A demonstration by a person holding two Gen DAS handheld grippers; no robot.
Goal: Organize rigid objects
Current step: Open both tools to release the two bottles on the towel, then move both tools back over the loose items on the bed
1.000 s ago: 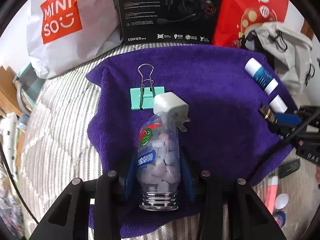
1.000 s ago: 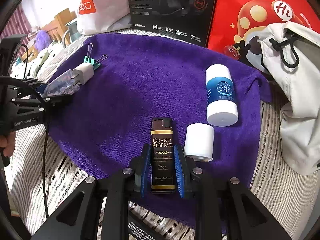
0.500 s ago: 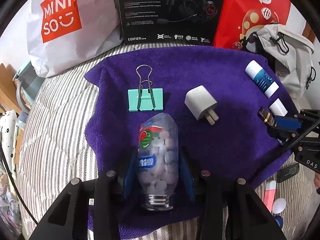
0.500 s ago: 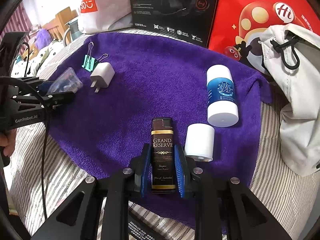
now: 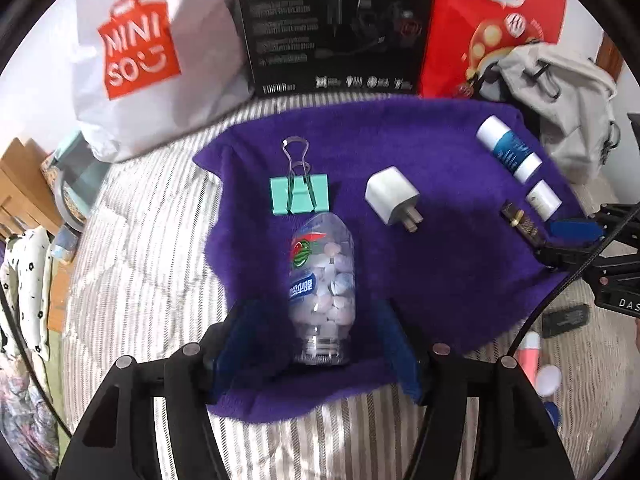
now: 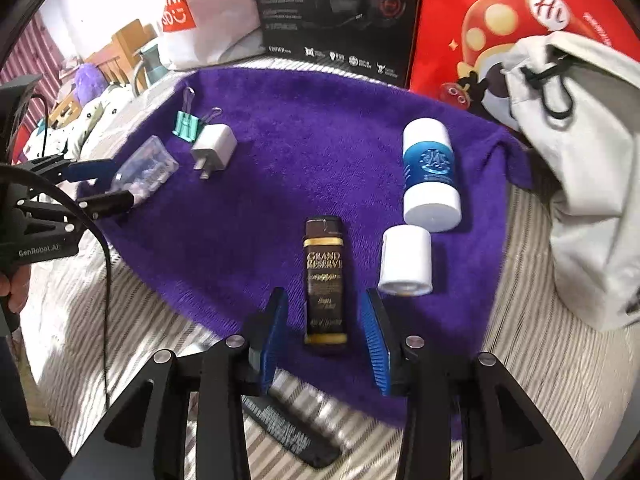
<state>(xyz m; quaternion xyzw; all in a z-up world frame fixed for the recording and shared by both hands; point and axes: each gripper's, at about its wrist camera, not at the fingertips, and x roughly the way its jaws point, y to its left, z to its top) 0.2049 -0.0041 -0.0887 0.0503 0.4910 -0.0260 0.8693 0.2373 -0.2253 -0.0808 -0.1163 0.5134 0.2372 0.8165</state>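
Both hand-held grippers spread wide: left [image 5: 320,344] straddles candy bottle [image 5: 323,280], right [image 6: 326,332] straddles dark lighter [image 6: 325,284]; both lie released on purple towel [image 6: 320,128], likely their sorted spots.

A striped bed cover [image 5: 152,264] carried a purple towel [image 5: 440,280]. Behind the towel stood a white shopping bag [image 5: 132,52], a black box [image 5: 336,24] and a red bag [image 5: 492,20]; a grey fabric bag [image 6: 592,184] lay just right of the towel.
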